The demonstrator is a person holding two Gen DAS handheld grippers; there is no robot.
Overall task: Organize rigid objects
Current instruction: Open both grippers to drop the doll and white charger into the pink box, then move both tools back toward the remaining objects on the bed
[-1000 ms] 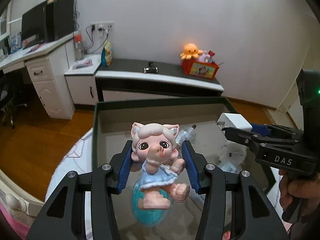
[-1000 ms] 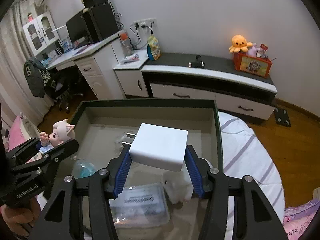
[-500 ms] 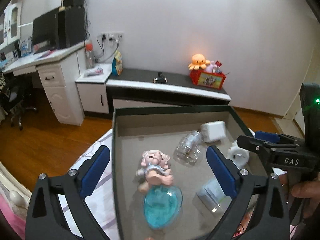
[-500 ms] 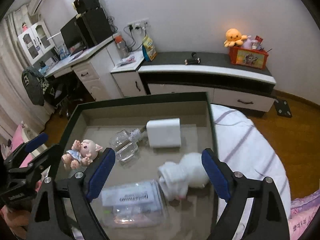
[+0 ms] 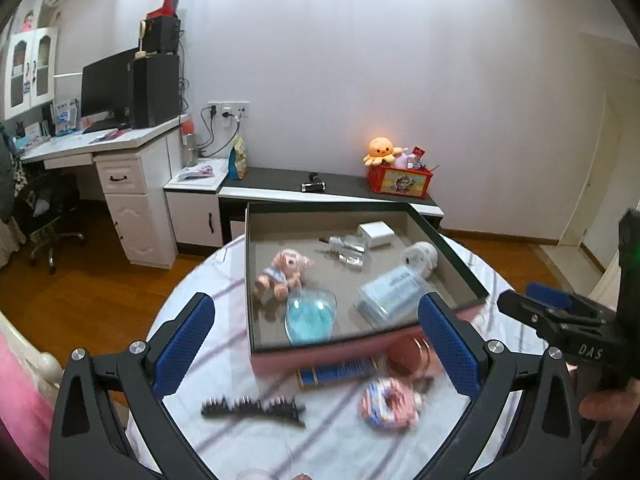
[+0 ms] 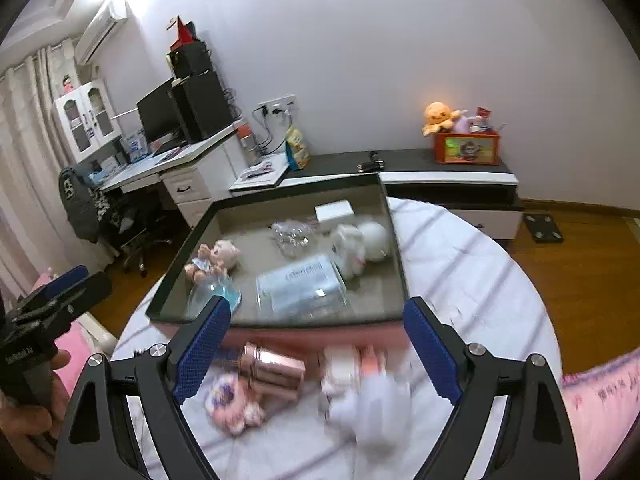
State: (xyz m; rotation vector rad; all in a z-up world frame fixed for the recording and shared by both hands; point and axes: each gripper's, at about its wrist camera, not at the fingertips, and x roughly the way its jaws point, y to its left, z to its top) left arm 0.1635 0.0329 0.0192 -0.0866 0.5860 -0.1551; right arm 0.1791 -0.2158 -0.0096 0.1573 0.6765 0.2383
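Jaws of left gripper just opened wide, nothing between; right gripper jaws apart, empty. Shiny rose-gold metal cylinder lies on striped tablecloth before dark tray. I judge it stiff, slippery; grip mid-body.

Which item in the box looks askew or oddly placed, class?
The pig doll lies tipped on its side in the box, partly against the blue heart case, rather than standing. The clear bottle also lies on its side. Nothing looks spilled or broken.
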